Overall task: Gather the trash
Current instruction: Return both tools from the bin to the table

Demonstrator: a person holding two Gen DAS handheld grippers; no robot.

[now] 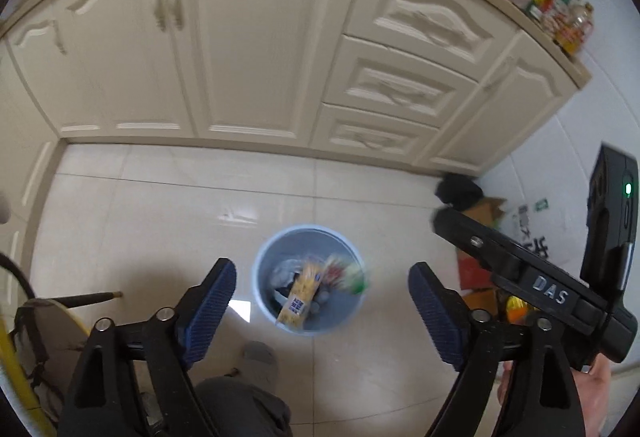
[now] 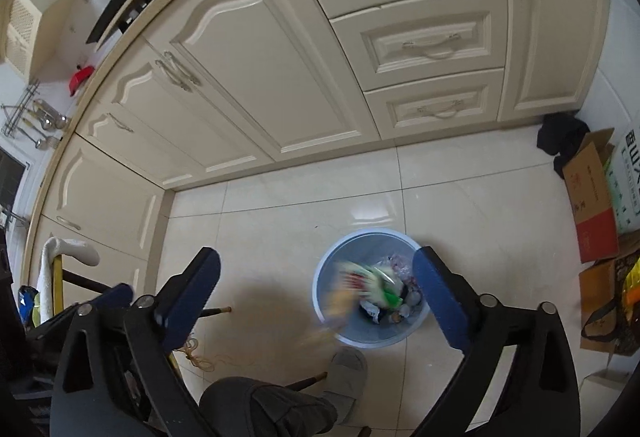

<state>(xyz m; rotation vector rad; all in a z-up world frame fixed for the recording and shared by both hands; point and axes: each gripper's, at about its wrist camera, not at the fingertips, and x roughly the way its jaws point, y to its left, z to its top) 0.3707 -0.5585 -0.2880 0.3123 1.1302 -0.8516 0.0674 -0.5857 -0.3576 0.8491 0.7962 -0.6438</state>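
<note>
The yellow box [image 1: 299, 295] and a blurry green and red wrapper [image 2: 374, 279] drop into the blue bin [image 1: 264, 261] on the floor. To do it well, keep the left claw [image 1: 320, 311] and right claw [image 2: 324, 293] wide and empty above the bin. "DAS" shows beside the bin; the box's print looks too blurry to read.

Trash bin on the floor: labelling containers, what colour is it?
Light blue bin, clearest in the right wrist view.
</note>
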